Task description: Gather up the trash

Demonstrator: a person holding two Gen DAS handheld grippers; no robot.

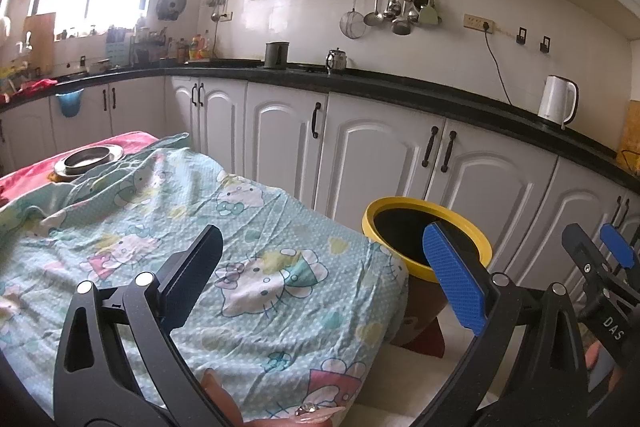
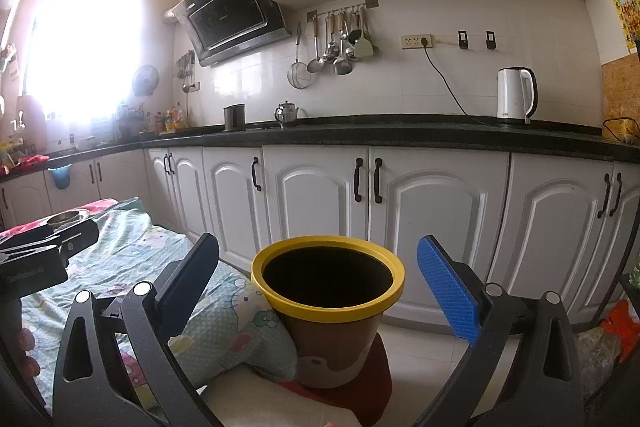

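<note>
Both the left hand-held gripper (image 1: 324, 275) and right hand-held gripper (image 2: 318, 283) were held apart, gripping nothing. The round yellow-rimmed brown plastic bin (image 2: 328, 311) was positioned beside the cloth-covered surface (image 1: 248, 247).
</note>
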